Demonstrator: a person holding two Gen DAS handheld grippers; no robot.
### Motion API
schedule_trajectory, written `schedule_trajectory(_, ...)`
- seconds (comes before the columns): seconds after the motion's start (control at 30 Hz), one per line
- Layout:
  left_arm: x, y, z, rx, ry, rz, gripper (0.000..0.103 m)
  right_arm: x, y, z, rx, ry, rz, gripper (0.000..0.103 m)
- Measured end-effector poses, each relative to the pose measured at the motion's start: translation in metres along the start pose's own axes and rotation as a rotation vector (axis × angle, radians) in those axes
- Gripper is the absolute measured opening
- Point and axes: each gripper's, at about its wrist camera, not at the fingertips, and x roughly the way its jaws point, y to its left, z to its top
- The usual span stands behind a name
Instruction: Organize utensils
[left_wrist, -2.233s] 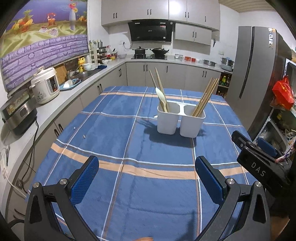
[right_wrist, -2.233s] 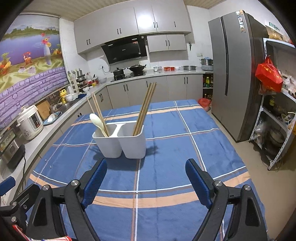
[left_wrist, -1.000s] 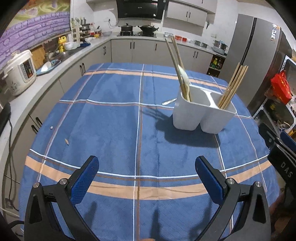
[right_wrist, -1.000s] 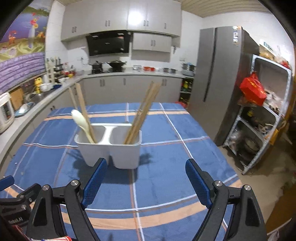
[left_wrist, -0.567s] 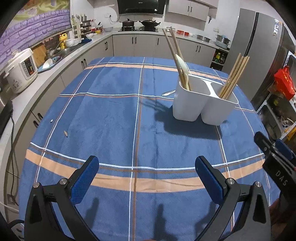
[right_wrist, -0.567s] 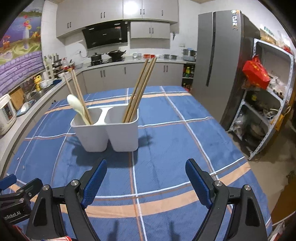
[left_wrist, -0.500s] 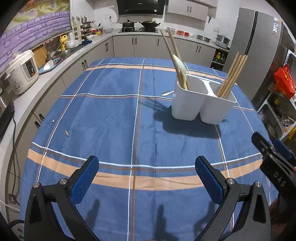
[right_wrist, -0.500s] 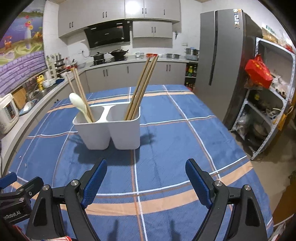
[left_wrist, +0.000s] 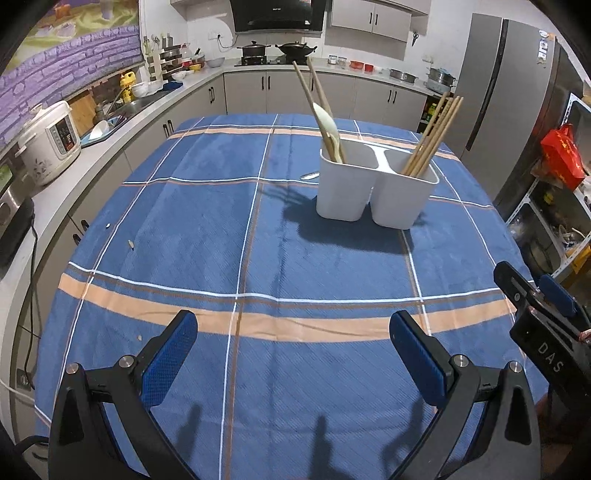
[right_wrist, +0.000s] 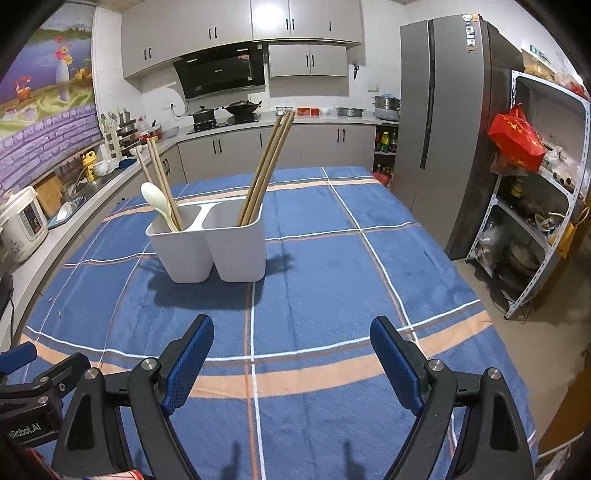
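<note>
A white two-compartment utensil holder (left_wrist: 373, 188) (right_wrist: 210, 247) stands on the blue plaid tablecloth (left_wrist: 258, 258). Its left compartment holds a pale spoon (left_wrist: 327, 123) (right_wrist: 157, 201) and two wooden chopsticks (left_wrist: 314, 96). Its right compartment holds several wooden chopsticks (left_wrist: 434, 136) (right_wrist: 266, 170). A metal utensil (left_wrist: 309, 175) lies on the cloth just behind the holder's left side. My left gripper (left_wrist: 291, 350) is open and empty above the near part of the table. My right gripper (right_wrist: 291, 354) is open and empty, also short of the holder.
A counter with a rice cooker (left_wrist: 50, 142) and sink runs along the left. A fridge (right_wrist: 443, 129) and a metal shelf (right_wrist: 535, 206) with a red bag stand to the right. Small crumbs (left_wrist: 130, 243) lie on the cloth at left.
Both grippers have drifted slightly, so the holder sits a little differently in each view. Both stay open and empty. Nothing on the table moved.
</note>
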Motion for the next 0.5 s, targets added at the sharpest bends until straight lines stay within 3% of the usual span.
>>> schedule_trajectory(0.5, -0.044, -0.005, -0.02, -0.009, -0.072, 0.025, 0.103, -0.044, 0.005, -0.007, -0.043, -0.067, 0.031, 0.091)
